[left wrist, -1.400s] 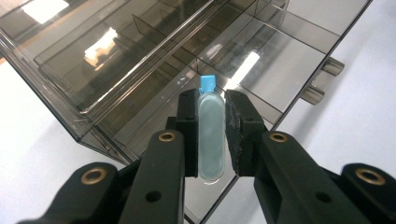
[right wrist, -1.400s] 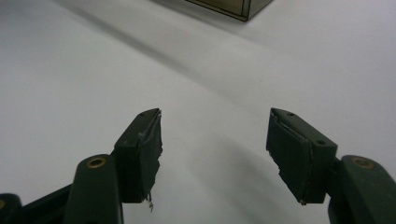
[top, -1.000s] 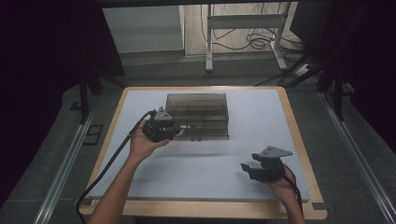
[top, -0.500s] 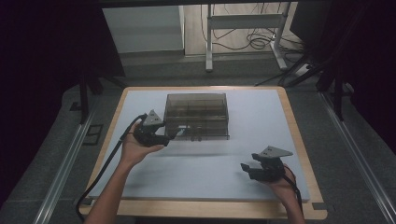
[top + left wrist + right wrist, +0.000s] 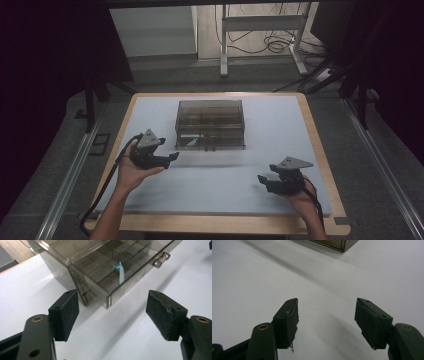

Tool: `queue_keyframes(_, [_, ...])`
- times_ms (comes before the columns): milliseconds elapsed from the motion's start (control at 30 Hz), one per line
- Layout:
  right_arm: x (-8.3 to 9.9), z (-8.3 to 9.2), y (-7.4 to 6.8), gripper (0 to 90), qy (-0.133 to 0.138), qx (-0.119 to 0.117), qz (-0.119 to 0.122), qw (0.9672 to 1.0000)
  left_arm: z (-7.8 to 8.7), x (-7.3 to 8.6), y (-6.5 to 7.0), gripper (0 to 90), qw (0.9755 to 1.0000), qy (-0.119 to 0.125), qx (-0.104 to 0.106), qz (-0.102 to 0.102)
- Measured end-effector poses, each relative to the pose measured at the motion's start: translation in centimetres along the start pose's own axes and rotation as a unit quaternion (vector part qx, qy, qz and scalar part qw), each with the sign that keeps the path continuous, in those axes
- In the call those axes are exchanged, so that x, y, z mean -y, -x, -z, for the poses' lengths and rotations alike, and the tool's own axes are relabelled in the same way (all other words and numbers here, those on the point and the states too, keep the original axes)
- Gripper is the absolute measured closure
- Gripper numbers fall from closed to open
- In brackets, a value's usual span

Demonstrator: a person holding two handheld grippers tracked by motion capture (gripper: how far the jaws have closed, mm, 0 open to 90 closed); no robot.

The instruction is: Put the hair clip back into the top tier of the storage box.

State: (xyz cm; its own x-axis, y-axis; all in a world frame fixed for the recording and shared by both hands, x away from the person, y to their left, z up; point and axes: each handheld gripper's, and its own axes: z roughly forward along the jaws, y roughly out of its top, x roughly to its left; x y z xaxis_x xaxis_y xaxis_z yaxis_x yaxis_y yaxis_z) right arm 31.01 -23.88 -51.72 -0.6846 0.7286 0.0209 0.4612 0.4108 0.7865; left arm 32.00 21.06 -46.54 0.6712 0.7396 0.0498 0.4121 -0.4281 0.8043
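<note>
The smoky plastic drawer box (image 5: 210,123) stands on the far middle of the white table (image 5: 220,185), its long side across. My left gripper (image 5: 172,156) is nearer, just off the box's front left corner; its jaws have just been opening, nothing between them. My right gripper (image 5: 264,181) rests well apart, jaws open and holding nothing.

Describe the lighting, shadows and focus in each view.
High view: dark surroundings, evenly lit white table, slightly soft. Left gripper view: drawer box sharp, left tongs open, soft shadow. Right gripper view: right tongs crisp, tabletop behind blurs, diagonal shadow.
</note>
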Motion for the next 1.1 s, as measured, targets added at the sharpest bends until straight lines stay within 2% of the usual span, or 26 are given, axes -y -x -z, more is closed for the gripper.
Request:
queue_keyframes(300, [0.0, 0.1, 0.0, 34.8, -0.001, 0.001, 0.000, 1.0000, 0.8, 1.9, 0.6, 27.3, 1.0000, 0.002, -0.001, -0.004])
queue_keyframes(433, [0.0, 0.0, -0.1, 34.8, -0.001, 0.001, 0.002, 1.0000, 0.9, 3.4, 0.7, 27.4, 0.9999, -0.008, -0.009, -0.006])
queue_keyframes(667, [-0.2, -0.1, -0.3, 34.9, -0.002, 0.001, 0.003, 1.0000, 0.9, 5.1, 0.8, 27.2, 0.9999, -0.014, -0.006, 0.003])
queue_keyframes(767, [-0.3, 0.0, -0.4, 35.0, 0.000, 0.001, 0.003, 1.0000, 0.8, 5.5, 0.9, 27.1, 0.9998, -0.017, -0.010, 0.001])
queue_keyframes(833, [-0.3, 0.0, -0.4, 35.0, 0.002, 0.001, 0.004, 1.0000, 0.7, 5.9, 1.0, 27.2, 0.9999, -0.014, -0.005, 0.005])
queue_keyframes(900, [-0.4, 0.1, -0.5, 35.2, 0.005, 0.001, 0.003, 1.0000, 0.5, 6.0, 1.0, 27.0, 0.9996, -0.025, -0.011, -0.006])
queue_keyframes(1100, [-0.6, 0.4, -0.4, 35.3, 0.010, 0.003, 0.004, 0.9999, 0.5, 6.6, 1.0, 26.9, 0.9997, -0.023, -0.011, 0.007])
